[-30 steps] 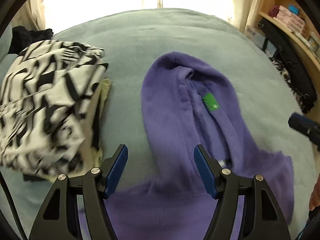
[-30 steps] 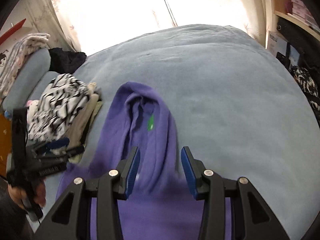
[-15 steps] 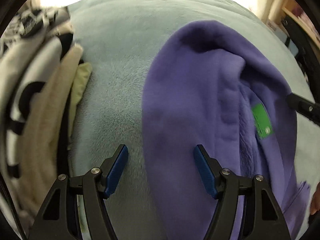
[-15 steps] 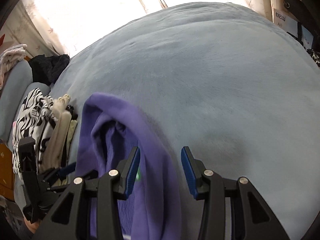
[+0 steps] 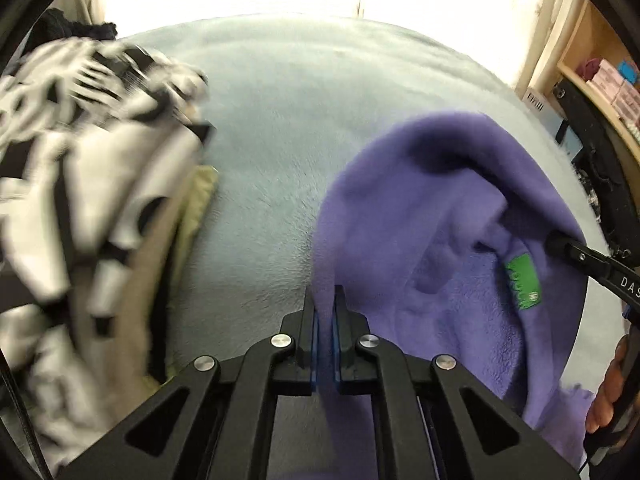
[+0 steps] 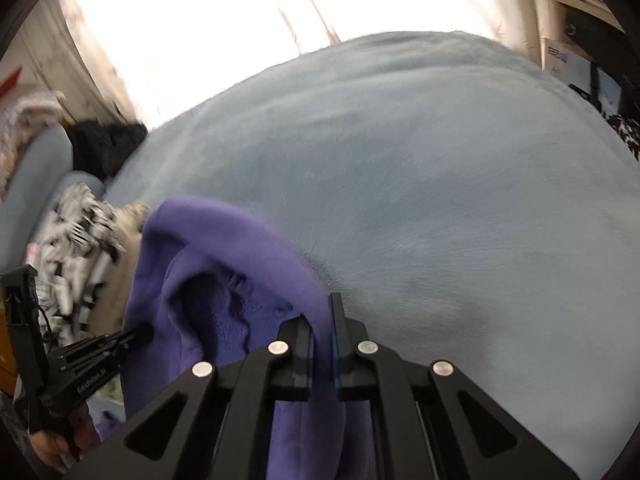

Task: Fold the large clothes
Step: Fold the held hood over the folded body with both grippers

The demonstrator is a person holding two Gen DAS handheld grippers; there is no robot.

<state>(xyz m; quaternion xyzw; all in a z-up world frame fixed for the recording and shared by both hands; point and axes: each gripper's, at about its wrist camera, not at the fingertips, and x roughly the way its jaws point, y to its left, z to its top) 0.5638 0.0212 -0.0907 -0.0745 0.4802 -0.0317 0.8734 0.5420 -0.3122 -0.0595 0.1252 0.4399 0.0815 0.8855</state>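
Your left gripper [image 5: 325, 304] and right gripper [image 6: 322, 316] each clamp an edge of the purple hoodie [image 5: 460, 208] (green label [image 5: 523, 278] visible) on the grey blanket [image 6: 420, 184].

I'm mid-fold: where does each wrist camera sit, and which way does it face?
Left wrist: on the left tongs, angled down at the hoodie edge they pinch; right tongs and a hand show at right.
Right wrist: on the right tongs, angled down at the opposite hood edge; left tongs show at left.
Shared: hoodie, blanket, patterned clothes pile.
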